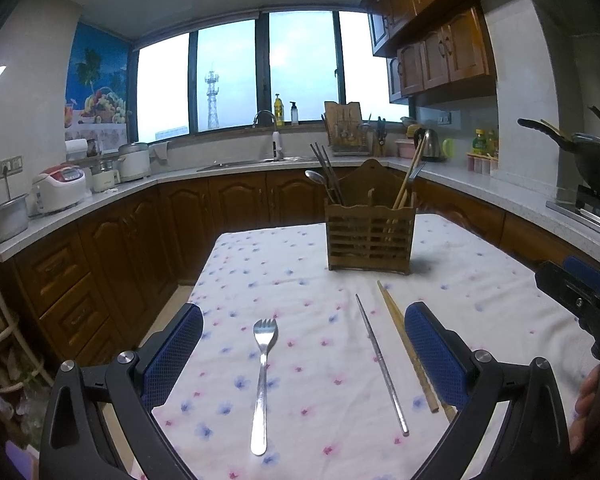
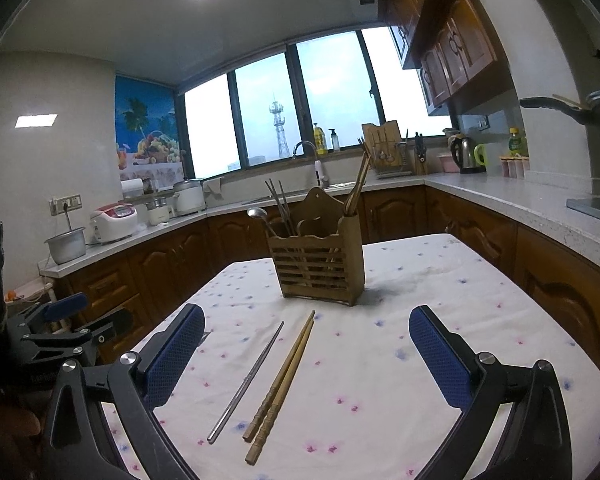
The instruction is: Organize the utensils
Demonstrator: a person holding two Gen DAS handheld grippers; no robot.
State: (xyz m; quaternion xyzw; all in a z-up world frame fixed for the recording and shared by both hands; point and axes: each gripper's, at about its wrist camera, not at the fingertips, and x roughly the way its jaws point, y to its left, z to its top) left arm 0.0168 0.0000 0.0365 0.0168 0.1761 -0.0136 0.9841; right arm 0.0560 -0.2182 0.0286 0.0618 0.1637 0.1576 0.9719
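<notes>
A wooden slatted utensil holder (image 1: 370, 232) (image 2: 318, 270) stands mid-table, with a spoon, metal chopsticks and wooden chopsticks sticking out of it. On the floral tablecloth lie a steel fork (image 1: 262, 380), a metal chopstick (image 1: 382, 364) (image 2: 246, 380) and a pair of wooden chopsticks (image 1: 406, 344) (image 2: 280, 386). My left gripper (image 1: 304, 352) is open above the near table edge, the fork between its blue pads. My right gripper (image 2: 306, 356) is open too, with the chopsticks lying between its fingers. Neither holds anything.
The table (image 2: 440, 320) is ringed by a dark wood counter (image 1: 100, 200) with rice cookers (image 1: 60, 192), a sink (image 1: 260, 160), a kettle (image 2: 466, 154) and a wok (image 1: 592, 160) on the stove at right. The other gripper shows at the frame edges (image 1: 580, 300) (image 2: 60, 328).
</notes>
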